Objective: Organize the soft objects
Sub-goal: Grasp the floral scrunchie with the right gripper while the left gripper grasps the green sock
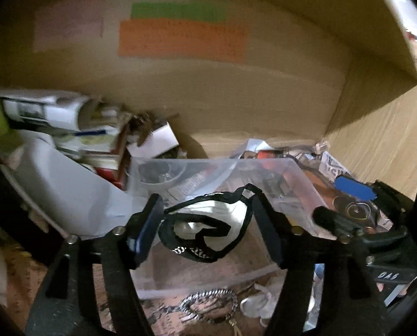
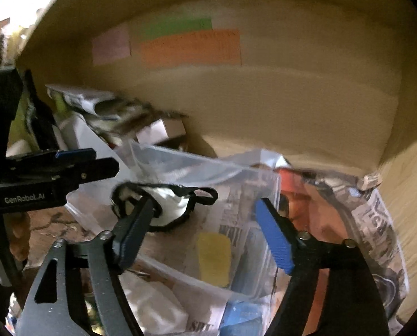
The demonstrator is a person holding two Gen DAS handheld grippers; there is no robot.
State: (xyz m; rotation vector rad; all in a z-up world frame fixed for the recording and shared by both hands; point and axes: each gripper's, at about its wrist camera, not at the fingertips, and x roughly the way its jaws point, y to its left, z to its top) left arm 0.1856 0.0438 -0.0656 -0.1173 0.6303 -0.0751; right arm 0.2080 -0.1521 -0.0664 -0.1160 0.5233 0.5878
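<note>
Cardboard walls (image 1: pixel 236 89) hemmed me in at the back and on the right, meeting at a corner, with three coloured paper labels (image 1: pixel 180 39) stuck on the back wall: one pink, one green, one orange. Open room lay mostly above the clutter; low down, I saw little free space.

I counted one clear plastic container (image 1: pixel 264 173) in the middle, one white tub (image 1: pixel 68 184) leaning at the left, and one small white carton (image 1: pixel 160 140) behind it. Crumpled newspaper (image 2: pixel 376 224) filled the right side. One yellow sponge-like pad (image 2: pixel 214 260) lay under the clear plastic, though blur kept me from being sure what it was.

One soft item, a white pouch with black trim (image 1: pixel 208 229), sat at the near edge of the clear container. My left hand-held gripper (image 1: pixel 205 218) had its fingers spread wide on either side of the pouch, not clamped; I could not tell if either finger touched it. My right hand-held gripper (image 2: pixel 205 204) was also wide apart, its left finger overlapping the pouch (image 2: pixel 166 204), holding nothing.
</note>
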